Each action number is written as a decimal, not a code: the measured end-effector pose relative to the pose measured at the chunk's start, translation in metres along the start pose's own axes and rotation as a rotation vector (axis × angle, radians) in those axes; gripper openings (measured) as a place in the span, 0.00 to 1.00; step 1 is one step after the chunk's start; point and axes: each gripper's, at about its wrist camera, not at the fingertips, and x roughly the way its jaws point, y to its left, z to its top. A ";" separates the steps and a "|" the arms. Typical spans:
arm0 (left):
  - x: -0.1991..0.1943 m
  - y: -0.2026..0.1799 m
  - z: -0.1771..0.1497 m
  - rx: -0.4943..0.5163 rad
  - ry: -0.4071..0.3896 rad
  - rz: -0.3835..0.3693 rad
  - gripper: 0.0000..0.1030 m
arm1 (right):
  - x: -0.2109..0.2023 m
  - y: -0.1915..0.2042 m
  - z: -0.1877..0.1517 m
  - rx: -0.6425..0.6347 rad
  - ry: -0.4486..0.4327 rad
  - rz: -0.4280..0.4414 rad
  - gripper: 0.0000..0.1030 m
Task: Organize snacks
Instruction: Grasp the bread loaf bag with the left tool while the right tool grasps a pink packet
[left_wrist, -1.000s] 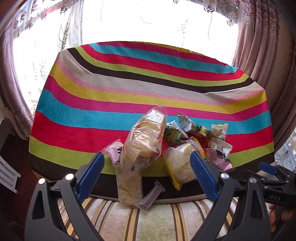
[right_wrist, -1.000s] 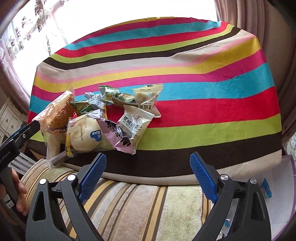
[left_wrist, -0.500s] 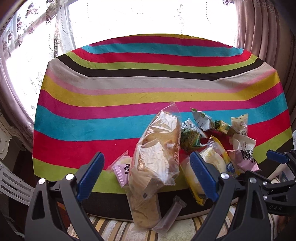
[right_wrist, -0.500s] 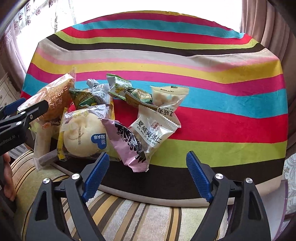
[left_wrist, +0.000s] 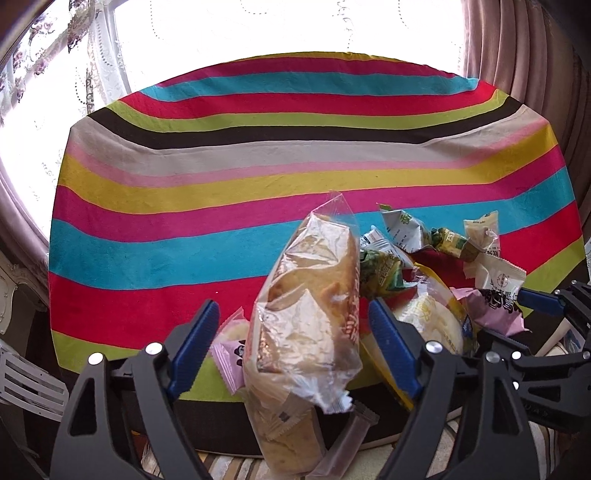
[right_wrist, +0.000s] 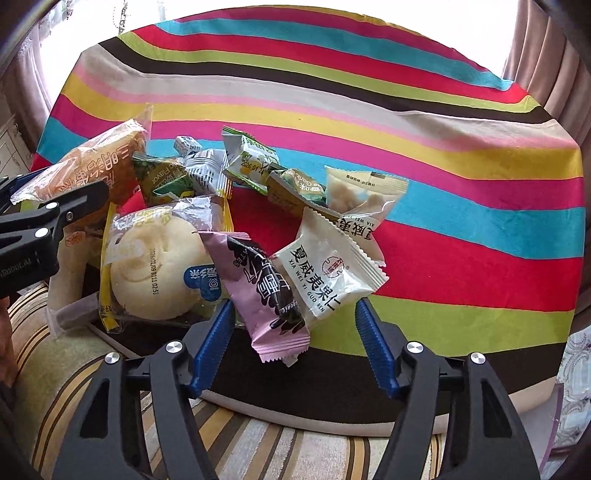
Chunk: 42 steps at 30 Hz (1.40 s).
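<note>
Both hand-held grippers have come down closer to the snack heap since a second ago, and their jaws have narrowed.

Left wrist view: the left hand-held gripper is closing, its blue pads on either side of the long clear-wrapped bread packet. The pads flank the wrapper but do not visibly press it, so nothing is gripped yet. That packet leans over the near edge of the bench, which is draped in a striped cloth. A small pink packet lies just beside it on the left, and a second bread packet and a grey stick sachet hang down below.

Right wrist view: the right hand-held gripper is also closing. Between its pads lie the lower ends of the pink wrapper and the white nut packet, neither clamped. The round bun in its yellow-edged bag sits just to the left, with green sachets and another white packet behind.

Judging by how things lie, the sorting has hardly started: every snack sits in one overlapping pile at the bench's near edge, while the rest of the cloth is bare. No tray, box or basket appears in either view, so where the snacks should go cannot be told.
</note>
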 end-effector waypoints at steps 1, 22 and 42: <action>0.002 0.000 0.000 -0.002 0.008 -0.007 0.56 | 0.001 -0.001 0.000 0.006 0.004 0.024 0.53; -0.014 -0.001 -0.005 -0.010 -0.010 -0.024 0.45 | -0.024 0.000 -0.001 -0.068 -0.067 -0.026 0.65; -0.033 0.004 -0.014 -0.049 -0.047 -0.032 0.43 | -0.015 -0.002 0.009 -0.137 -0.095 0.076 0.30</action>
